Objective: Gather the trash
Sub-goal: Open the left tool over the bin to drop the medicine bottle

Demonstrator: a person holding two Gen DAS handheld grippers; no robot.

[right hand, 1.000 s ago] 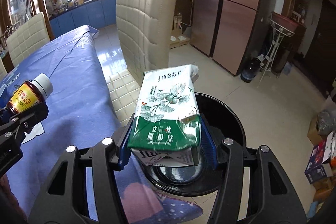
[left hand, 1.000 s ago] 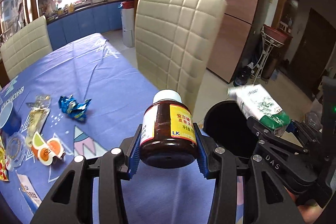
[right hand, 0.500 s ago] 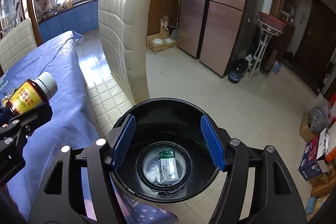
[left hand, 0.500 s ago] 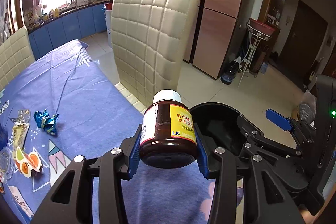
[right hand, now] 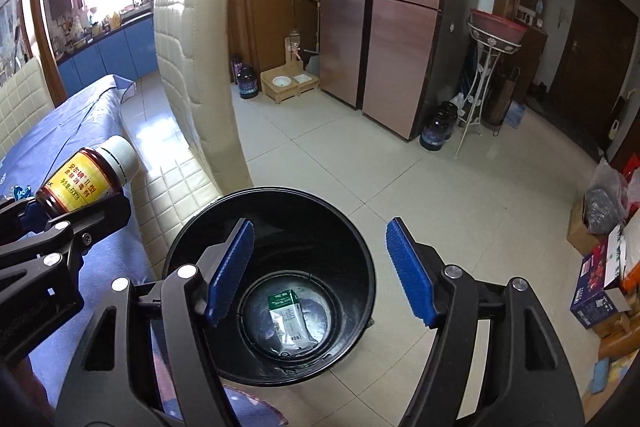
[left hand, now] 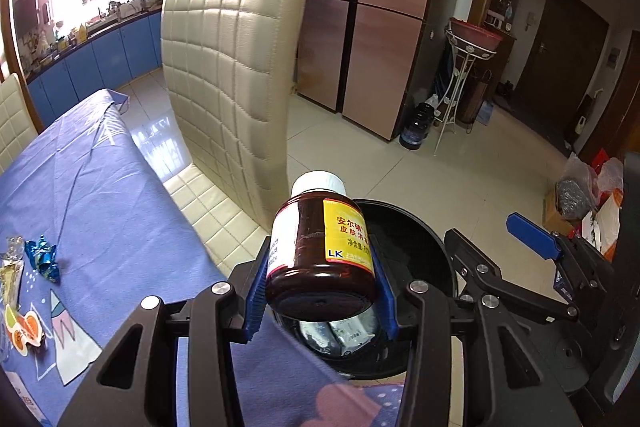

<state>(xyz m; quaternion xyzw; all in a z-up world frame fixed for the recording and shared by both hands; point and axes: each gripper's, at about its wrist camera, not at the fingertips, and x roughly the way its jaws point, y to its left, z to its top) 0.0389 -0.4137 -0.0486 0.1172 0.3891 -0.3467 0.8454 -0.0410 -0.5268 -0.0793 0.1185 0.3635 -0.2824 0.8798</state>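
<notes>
Left tongs [left hand: 320, 291] are pinching a brown glass bottle with a white cap [left hand: 320, 251]; right tongs [right hand: 320, 275] have just been opening, spread and empty above the round black plastic bin [right hand: 224, 223] holding a green-and-white carton [right hand: 289, 319].

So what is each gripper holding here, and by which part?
The left gripper clamps the brown medicine bottle by its lower body, cap pointing away. The right gripper, jaws just opened, holds nothing; the tissue pack lies in the black bin.
</notes>
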